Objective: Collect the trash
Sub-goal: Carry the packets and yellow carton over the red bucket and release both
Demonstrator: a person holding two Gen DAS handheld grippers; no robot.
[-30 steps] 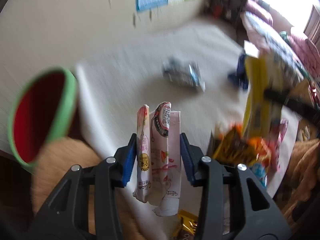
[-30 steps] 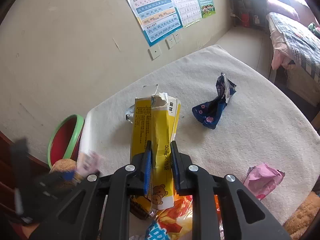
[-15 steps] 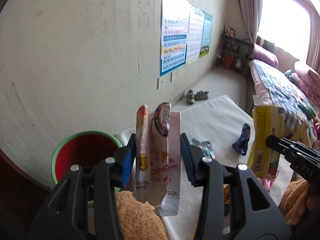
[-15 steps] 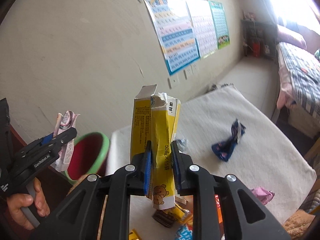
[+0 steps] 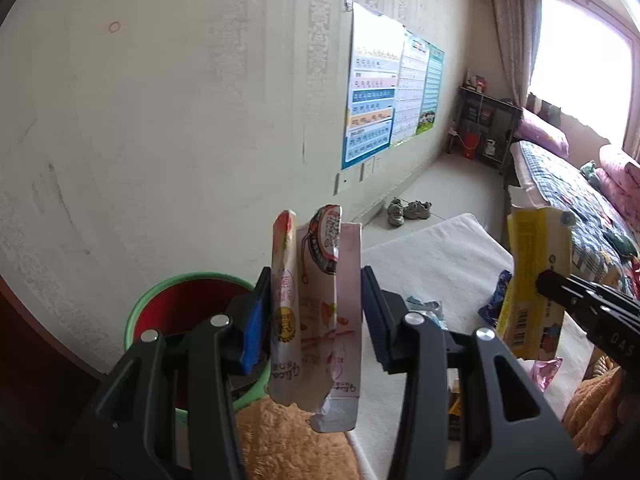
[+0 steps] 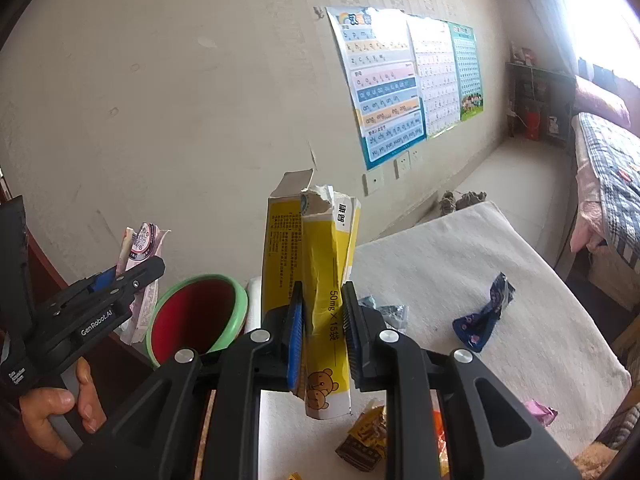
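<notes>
Trash bin (image 5: pixel 160 304), green-rimmed and red inside, stands below and just beyond the left gripper (image 5: pixel 316 312), whose jaws pinch an upright pink carton (image 5: pixel 320 300). Right gripper (image 6: pixel 322 332) clamps a yellow box (image 6: pixel 320 280); farther right lies a blue wrapper (image 6: pixel 484 320).
</notes>
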